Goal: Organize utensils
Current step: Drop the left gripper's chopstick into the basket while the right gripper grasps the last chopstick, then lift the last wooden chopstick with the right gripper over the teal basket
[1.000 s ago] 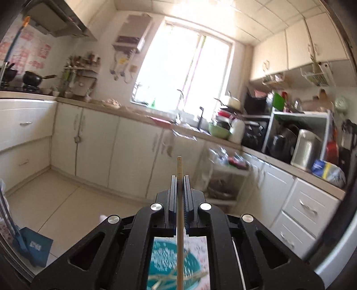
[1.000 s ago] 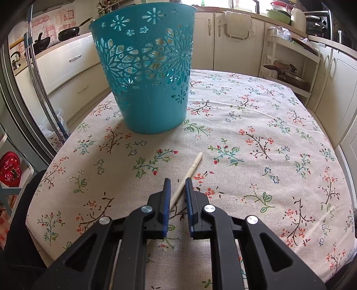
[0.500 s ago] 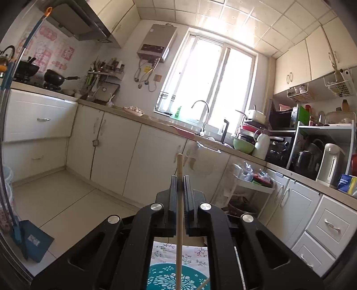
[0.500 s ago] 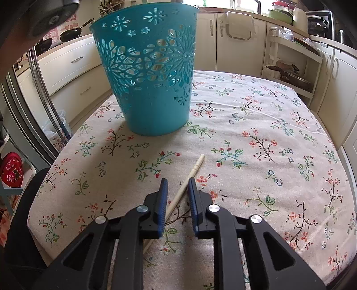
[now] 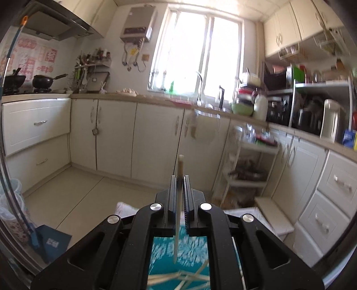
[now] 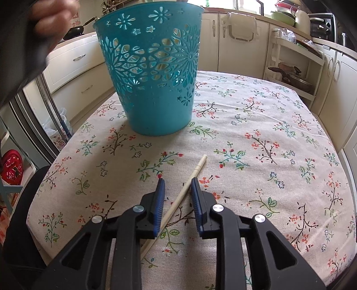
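- So compared to a second ago, the right gripper (image 6: pixel 177 183) has just been spreading its jaws; they now stand apart on either side of the chopstick on the cloth (image 6: pixel 178 201), which lies flat between them, and no pad presses on it.
- Otherwise the right view is pretty much unchanged, except a blurry hand (image 6: pixel 52 21) now shows at the top left corner, up near the rim of the teal basket (image 6: pixel 154 82).
- Left gripper (image 5: pixel 179 191) is clamped on a second chopstick (image 5: pixel 179 196), held upright with its thick end poking up above the pads.
- Earlier that view showed less of the basket; now its teal inside (image 5: pixel 191 249) fills the gap under the jaws, with loose chopsticks (image 5: pixel 178 276) lying crossed at the bottom and the held one's tip hanging over them.
- Only the right view shows the basket from outside, standing upright on the floral-cloth counter (image 6: pixel 279 160).
- Only the left view shows what's inside it, plus the window (image 5: pixel 198 51) and cabinets (image 5: pixel 116 138) beyond.
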A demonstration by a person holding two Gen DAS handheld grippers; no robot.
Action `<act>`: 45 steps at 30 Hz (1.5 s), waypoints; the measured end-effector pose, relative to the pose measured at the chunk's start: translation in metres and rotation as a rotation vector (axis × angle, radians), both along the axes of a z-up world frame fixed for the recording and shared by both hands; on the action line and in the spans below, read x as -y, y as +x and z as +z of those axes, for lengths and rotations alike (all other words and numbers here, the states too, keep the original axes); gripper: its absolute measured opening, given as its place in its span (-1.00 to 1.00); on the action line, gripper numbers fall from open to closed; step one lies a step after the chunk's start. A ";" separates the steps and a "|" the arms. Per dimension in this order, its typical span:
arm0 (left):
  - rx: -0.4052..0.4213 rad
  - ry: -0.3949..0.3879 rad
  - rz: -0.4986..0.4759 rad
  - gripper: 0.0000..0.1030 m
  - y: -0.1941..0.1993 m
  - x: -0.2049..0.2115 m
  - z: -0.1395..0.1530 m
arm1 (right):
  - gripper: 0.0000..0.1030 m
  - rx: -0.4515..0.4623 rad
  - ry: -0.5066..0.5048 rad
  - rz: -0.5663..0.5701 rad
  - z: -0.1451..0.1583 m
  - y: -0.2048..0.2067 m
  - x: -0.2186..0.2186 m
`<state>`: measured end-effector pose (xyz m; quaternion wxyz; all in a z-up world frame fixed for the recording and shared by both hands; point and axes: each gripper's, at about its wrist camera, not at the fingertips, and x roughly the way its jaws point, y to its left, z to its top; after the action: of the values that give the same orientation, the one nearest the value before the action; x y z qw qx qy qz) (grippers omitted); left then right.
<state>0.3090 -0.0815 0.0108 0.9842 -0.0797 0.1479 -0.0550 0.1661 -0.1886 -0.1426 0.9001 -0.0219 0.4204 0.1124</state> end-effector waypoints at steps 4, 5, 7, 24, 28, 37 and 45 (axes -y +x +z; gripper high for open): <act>-0.038 0.009 0.025 -0.21 -0.015 -0.010 -0.011 | -0.48 -0.004 0.016 -0.009 0.001 -0.001 0.002; -0.038 0.008 0.038 -0.16 -0.022 -0.015 -0.012 | -0.48 -0.004 0.018 -0.011 0.001 -0.001 0.003; -0.039 0.006 0.058 0.00 -0.035 -0.026 -0.015 | -0.48 -0.002 0.015 -0.013 0.001 -0.001 0.003; -0.244 -0.020 0.143 0.30 -0.075 -0.092 -0.102 | -0.62 -0.073 -0.037 0.070 0.002 0.011 0.010; -0.284 0.014 0.088 0.37 -0.068 -0.079 -0.115 | -0.57 -0.049 -0.083 0.082 0.001 0.010 0.001; -0.379 0.093 0.024 0.48 -0.054 -0.056 -0.147 | -0.39 -0.091 -0.117 0.145 0.004 0.021 0.005; -0.421 0.122 -0.017 0.53 -0.052 -0.045 -0.160 | -0.84 -0.096 -0.112 0.201 0.004 0.021 -0.003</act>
<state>0.2575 -0.0367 -0.1496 0.9341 -0.0283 0.3541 -0.0362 0.1869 -0.1855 -0.1387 0.8605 -0.1086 0.4644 0.1794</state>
